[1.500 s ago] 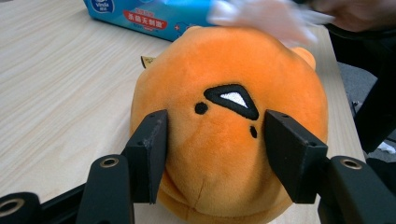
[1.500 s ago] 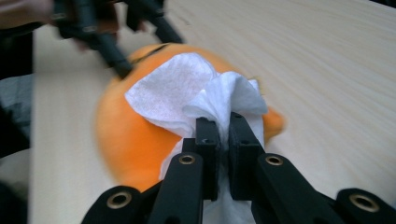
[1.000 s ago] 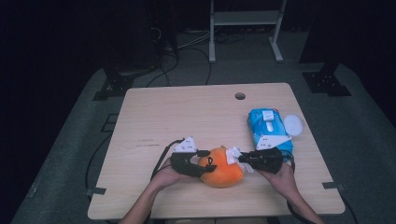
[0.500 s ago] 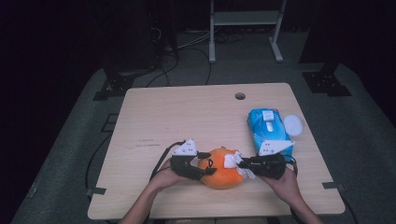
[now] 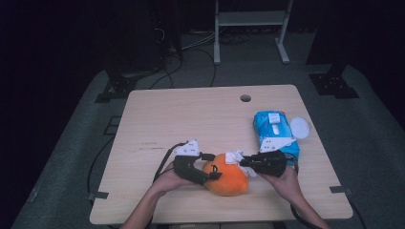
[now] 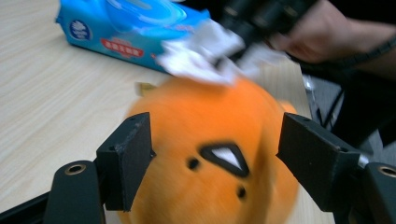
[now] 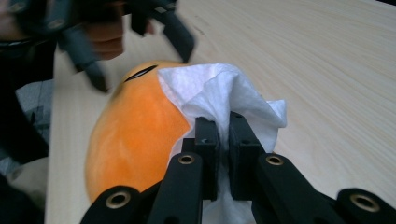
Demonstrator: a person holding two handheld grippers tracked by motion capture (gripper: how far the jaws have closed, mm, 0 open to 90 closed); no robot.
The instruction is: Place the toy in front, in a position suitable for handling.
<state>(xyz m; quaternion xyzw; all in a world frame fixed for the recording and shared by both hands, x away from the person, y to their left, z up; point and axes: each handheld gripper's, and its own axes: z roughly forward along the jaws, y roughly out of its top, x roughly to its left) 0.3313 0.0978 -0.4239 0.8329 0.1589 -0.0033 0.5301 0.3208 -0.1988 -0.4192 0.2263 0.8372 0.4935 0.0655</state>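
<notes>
Two grippers work one orange plush toy (image 5: 226, 179) near the desk (image 5: 191, 114) front edge. Our right gripper (image 7: 223, 133) has its jaws pinched tight on a white wet wipe (image 7: 219, 93), pressed vs the toy's top. Our left gripper (image 6: 215, 154) has just been opening; its jaws straddle the toy's face w/ gaps both sides, so we judge nothing pins it now. Risk: w/ no hold, the wipe stroke could shove the toy sideways or roll it toward the edge. Wipe is thin, bunched; a hard drag may pull it out of the jaws. Blue wipes pack (image 5: 274, 133) sits just behind the right gripper, so a backswing could knock it.
</notes>
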